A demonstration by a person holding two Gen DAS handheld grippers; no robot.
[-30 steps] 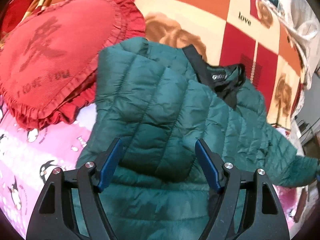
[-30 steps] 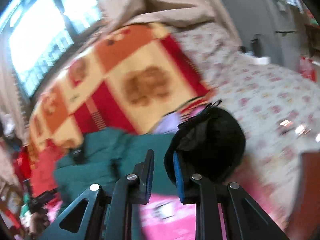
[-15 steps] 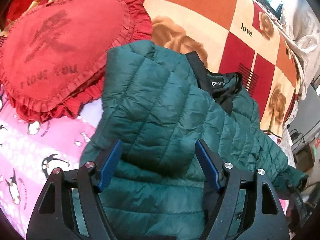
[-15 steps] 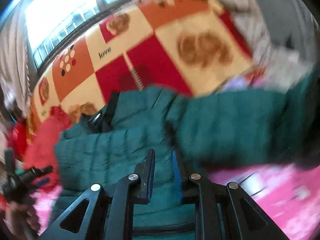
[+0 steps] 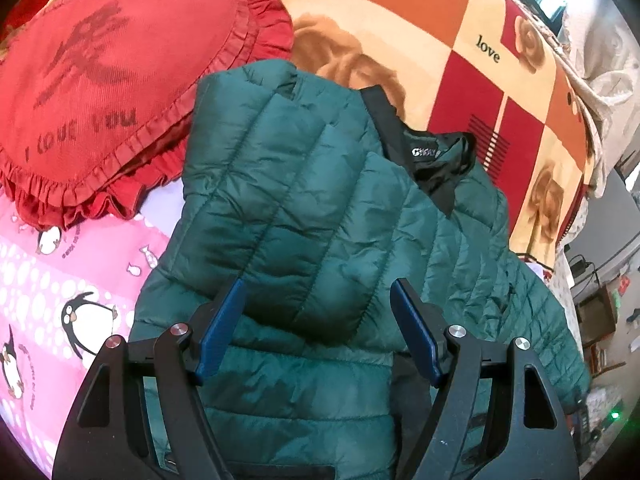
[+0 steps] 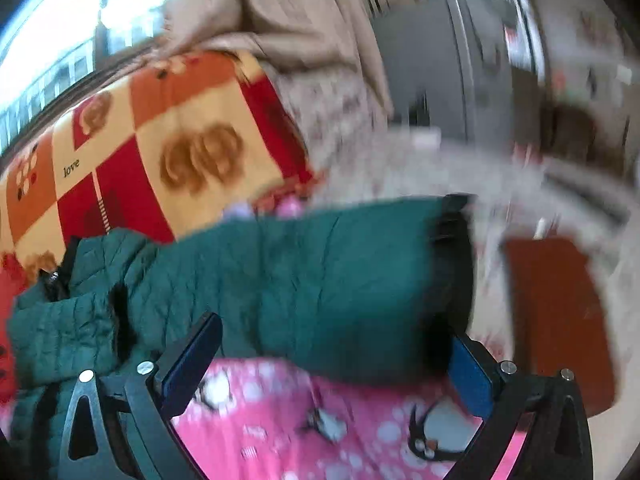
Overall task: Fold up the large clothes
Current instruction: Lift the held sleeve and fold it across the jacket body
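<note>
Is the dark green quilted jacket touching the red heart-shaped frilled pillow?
Touching. In the left wrist view, the dark green quilted jacket overlaps the red heart-shaped pillow; its shoulder edge lies on the frill with no gap.

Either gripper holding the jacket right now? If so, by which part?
Nothing is held. The left gripper stands open over the green jacket. The right gripper is opening; the sleeve lies beyond its fingers, not pinched.

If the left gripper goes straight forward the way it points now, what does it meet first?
Most likely the green puffer jacket: the left gripper points down at its folded quilted panel, which fills the space between and beyond its open jaws. Depth is unclear, so it may be almost touching.
</note>
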